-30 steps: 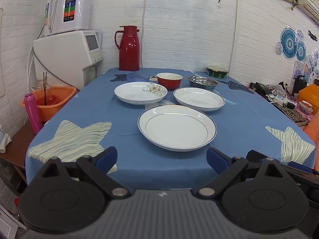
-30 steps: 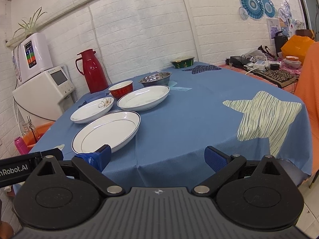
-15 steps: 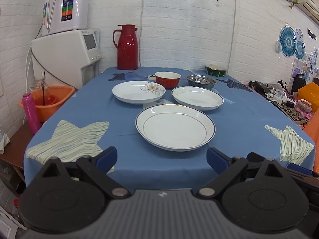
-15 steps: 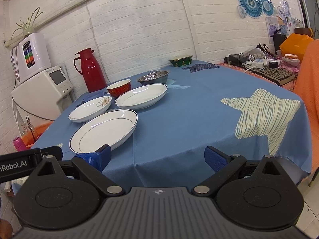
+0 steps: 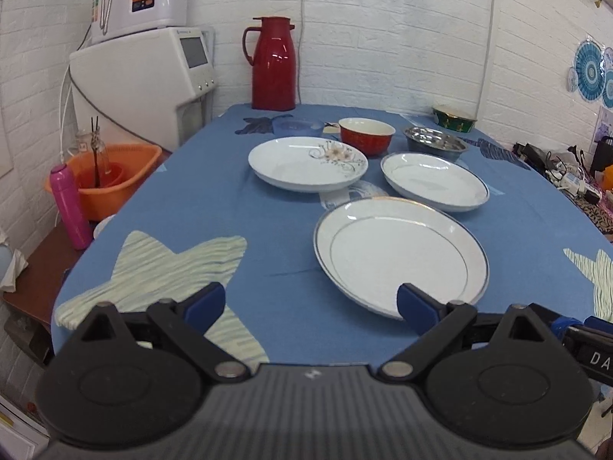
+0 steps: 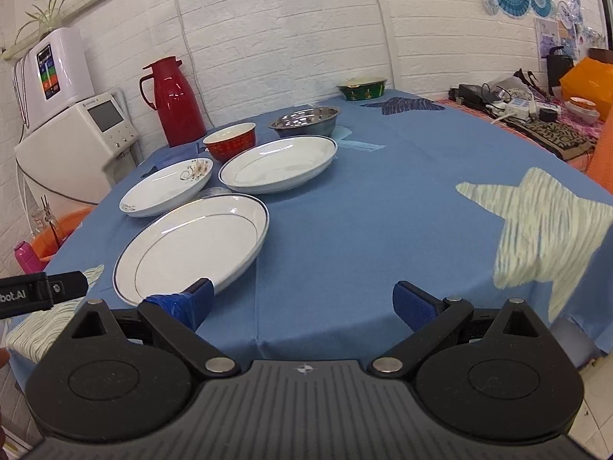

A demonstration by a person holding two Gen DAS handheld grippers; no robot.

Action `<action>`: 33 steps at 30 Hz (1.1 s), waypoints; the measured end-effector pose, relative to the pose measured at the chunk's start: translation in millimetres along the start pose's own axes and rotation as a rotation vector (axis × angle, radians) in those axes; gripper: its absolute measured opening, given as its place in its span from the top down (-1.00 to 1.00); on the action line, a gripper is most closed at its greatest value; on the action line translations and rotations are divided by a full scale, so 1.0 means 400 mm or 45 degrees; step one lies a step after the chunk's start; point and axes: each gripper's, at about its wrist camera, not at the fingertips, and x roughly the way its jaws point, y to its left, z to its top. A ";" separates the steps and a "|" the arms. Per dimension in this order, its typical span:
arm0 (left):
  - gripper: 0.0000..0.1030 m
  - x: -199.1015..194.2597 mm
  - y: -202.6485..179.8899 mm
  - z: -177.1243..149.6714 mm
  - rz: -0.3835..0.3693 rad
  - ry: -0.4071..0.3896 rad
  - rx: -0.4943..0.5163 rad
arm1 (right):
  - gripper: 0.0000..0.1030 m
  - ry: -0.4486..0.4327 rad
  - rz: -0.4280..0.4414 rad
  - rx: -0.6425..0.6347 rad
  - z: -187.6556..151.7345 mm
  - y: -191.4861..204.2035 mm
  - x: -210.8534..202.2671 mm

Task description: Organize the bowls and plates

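The big plate (image 5: 400,257) with a dark rim line lies nearest on the blue surface (image 5: 237,207), at about 1 o'clock from the left tongs (image 5: 310,301). Behind it, at 11 o'clock of it, sits the flower plate (image 5: 307,163), and at 1 o'clock of it the deep plate (image 5: 435,181); the three lie close together in a triangle but apart from each other. Beyond the flower plate stands the red bowl (image 5: 366,135), just beside the steel bowl (image 5: 435,142) to its right. The green bowl (image 5: 454,117) stands farther back at the far edge, near the wall.

The left tongs are spread wide and hold nothing; their right blue fingertip (image 5: 415,304) overlaps the near rim of the big plate in this view, though whether it touches cannot be told. The right tongs (image 6: 302,304) are spread wide too and empty, with the big plate (image 6: 191,247) at their 10 o'clock and their left fingertip (image 6: 193,303) in front of its near rim.

A red jug (image 5: 274,63) stands at 12 o'clock at the far end of the surface. Left of the surface, at 9 o'clock, an orange basin (image 5: 109,176) sits low with a pink bottle (image 5: 71,207) in front of it, and a white appliance (image 5: 141,76) stands behind them.
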 end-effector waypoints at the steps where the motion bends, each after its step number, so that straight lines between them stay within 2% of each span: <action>1: -0.86 0.009 0.010 0.017 0.011 -0.007 -0.005 | -0.70 0.008 0.000 -0.022 0.016 0.012 0.017; 7: -0.86 0.123 0.021 0.089 0.038 0.096 0.013 | -0.70 0.110 -0.012 -0.129 0.079 0.064 0.138; 12: -0.86 0.215 -0.008 0.111 0.020 0.178 0.051 | -0.70 0.250 -0.025 -0.201 0.091 0.083 0.240; 17: -0.86 0.278 -0.028 0.121 0.005 0.227 0.077 | -0.71 0.313 -0.005 -0.224 0.096 0.097 0.294; 21: -0.86 0.309 -0.029 0.122 -0.018 0.268 0.063 | -0.72 0.289 -0.003 -0.233 0.104 0.099 0.305; 28: -0.86 0.353 -0.020 0.115 -0.046 0.342 0.017 | -0.72 0.147 -0.001 -0.244 0.081 0.082 0.297; 31: -0.86 0.371 -0.016 0.109 -0.038 0.372 0.001 | -0.72 0.142 0.022 -0.261 0.087 0.077 0.301; 33: -0.86 0.369 -0.022 0.107 -0.018 0.348 0.018 | -0.72 0.152 0.019 -0.258 0.090 0.078 0.301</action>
